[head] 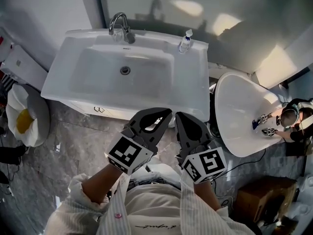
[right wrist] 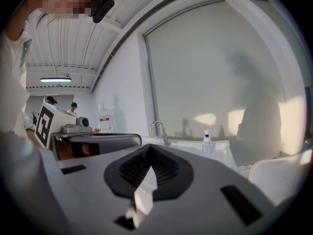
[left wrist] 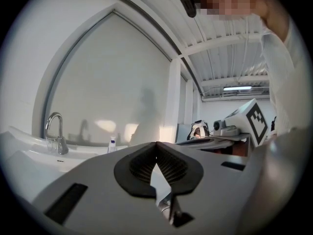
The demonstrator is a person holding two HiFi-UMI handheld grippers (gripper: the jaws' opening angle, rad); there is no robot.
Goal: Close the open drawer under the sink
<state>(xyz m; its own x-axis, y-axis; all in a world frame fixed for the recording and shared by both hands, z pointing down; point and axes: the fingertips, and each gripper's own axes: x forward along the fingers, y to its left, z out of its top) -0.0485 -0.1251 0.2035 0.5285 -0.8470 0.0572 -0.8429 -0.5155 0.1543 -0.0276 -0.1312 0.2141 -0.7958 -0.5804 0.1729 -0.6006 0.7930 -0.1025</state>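
Observation:
The white sink (head: 63, 77) with a chrome tap (head: 120, 26) fills the upper middle of the head view. Under its front rim a narrow white strip of the drawer front (head: 117, 113) shows, with a small metal handle (head: 99, 109); how far out it stands I cannot tell. My left gripper (head: 165, 113) and right gripper (head: 180, 116) hover side by side just before the sink's front right rim, tips toward it, touching nothing. Both are shut and empty. In the left gripper view its jaws (left wrist: 156, 145) meet at the tip, as they do in the right gripper view (right wrist: 149, 147).
A soap bottle (head: 185, 41) stands on the sink's back right corner. A white toilet (head: 242, 114) is close on the right, a cardboard box (head: 259, 195) lower right, a white bag (head: 22, 121) on the left. The floor is grey marble.

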